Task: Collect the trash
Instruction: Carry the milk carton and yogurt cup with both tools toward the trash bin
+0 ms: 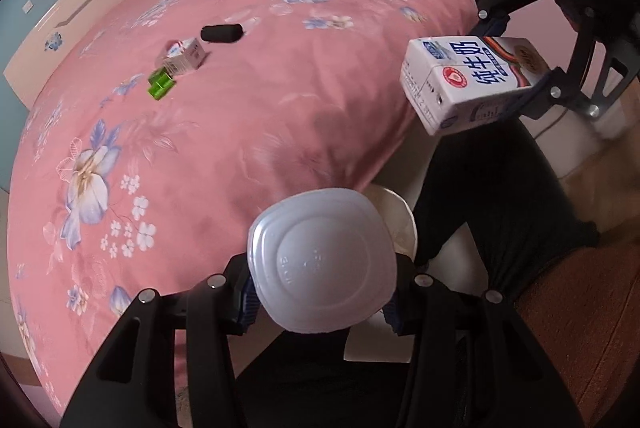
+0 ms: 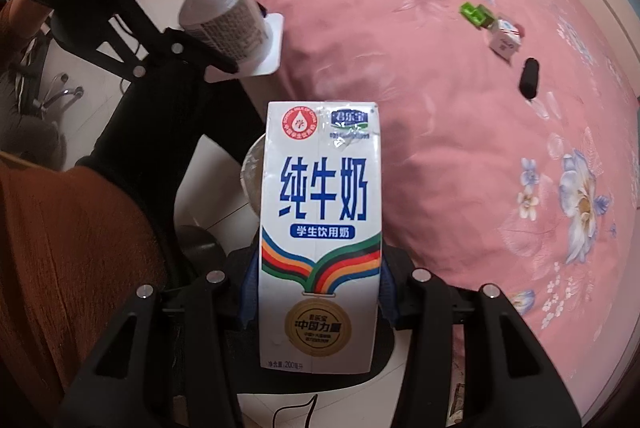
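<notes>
My left gripper [image 1: 320, 302] is shut on a white plastic yogurt cup [image 1: 322, 260], held past the bed's edge; the cup also shows in the right wrist view [image 2: 226, 22]. My right gripper [image 2: 318, 292] is shut on a white and blue milk carton [image 2: 320, 228], also seen in the left wrist view [image 1: 472, 80], held beside the bed. A white bin [image 2: 252, 172] sits on the floor below both grippers, mostly hidden. On the pink bed lie a green box [image 1: 160, 84], a small white carton [image 1: 186, 56] and a black object [image 1: 222, 32].
The pink floral bedspread [image 1: 240, 128] fills most of both views, with a headboard [image 1: 92, 0] at the far side. The person's dark trouser legs [image 1: 492, 196] stand beside the bin. An orange-brown surface [image 2: 60, 248] lies by the floor.
</notes>
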### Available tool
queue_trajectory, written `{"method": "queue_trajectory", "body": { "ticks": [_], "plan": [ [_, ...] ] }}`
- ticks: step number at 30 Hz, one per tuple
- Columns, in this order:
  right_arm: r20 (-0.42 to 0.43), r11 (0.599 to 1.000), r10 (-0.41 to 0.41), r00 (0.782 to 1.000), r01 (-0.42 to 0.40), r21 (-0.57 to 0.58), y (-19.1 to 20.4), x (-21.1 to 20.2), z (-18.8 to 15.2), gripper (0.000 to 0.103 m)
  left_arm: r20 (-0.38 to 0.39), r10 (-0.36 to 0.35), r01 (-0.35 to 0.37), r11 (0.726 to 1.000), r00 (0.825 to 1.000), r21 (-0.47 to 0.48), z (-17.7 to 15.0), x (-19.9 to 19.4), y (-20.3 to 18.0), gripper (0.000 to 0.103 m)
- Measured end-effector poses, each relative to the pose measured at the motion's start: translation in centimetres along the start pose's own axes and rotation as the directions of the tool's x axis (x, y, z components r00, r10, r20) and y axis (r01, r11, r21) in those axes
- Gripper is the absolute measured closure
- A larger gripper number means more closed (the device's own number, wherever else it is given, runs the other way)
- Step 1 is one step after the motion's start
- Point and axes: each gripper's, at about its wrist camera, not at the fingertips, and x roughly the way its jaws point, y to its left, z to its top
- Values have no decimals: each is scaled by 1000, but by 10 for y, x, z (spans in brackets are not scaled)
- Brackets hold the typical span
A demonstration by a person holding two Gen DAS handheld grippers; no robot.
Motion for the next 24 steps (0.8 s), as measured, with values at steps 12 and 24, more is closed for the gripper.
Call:
{"method": "queue_trajectory", "body": {
  "ticks": [12,24],
  "plan": [
    [-54,997,79,995,-79,-2,14,48,-5,54,-42,-91,91,996,995,-12,-17,39,-19,53],
    [-132,983,186,974,-183,31,-7,126,15,54,-106,-198,192,979,974,-63,-21,106,-11,53]
  ]
}}
